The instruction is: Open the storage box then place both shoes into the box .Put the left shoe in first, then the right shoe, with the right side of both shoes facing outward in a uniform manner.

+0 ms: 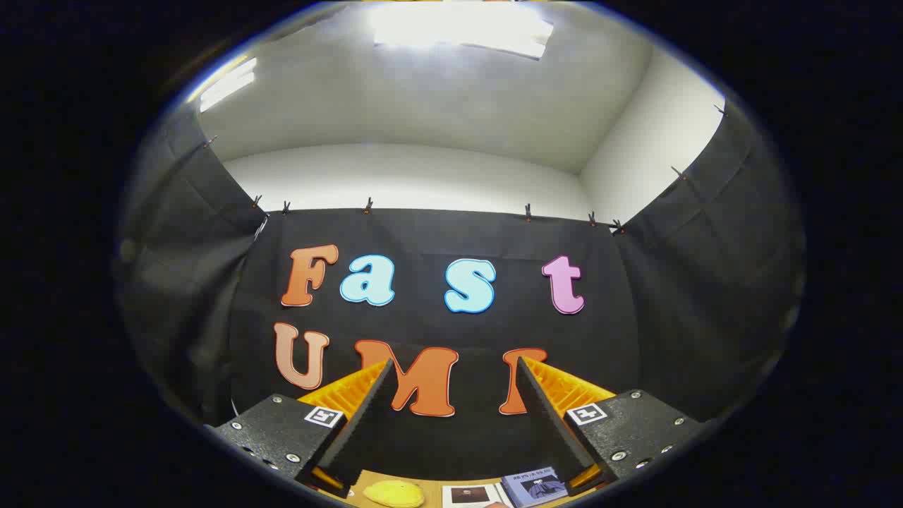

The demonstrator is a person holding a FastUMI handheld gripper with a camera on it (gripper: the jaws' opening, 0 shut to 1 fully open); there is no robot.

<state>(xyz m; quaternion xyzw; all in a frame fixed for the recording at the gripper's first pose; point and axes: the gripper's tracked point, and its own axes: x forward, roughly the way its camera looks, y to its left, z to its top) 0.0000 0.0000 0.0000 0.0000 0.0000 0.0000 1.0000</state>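
Note:
My gripper (455,367) is held up high and points at the booth's black cloth wall, with the white ceiling above it. Its two fingers (367,409) stand wide apart and nothing is between them, so it is open. Far below the fingers a narrow strip of wooden table (434,492) shows.
On the table strip lie a yellow rounded object (394,494), a white printed card (471,496) and a blue booklet (535,485). Black cloth walls close in left, right and ahead. A bright ceiling light (458,28) shines overhead.

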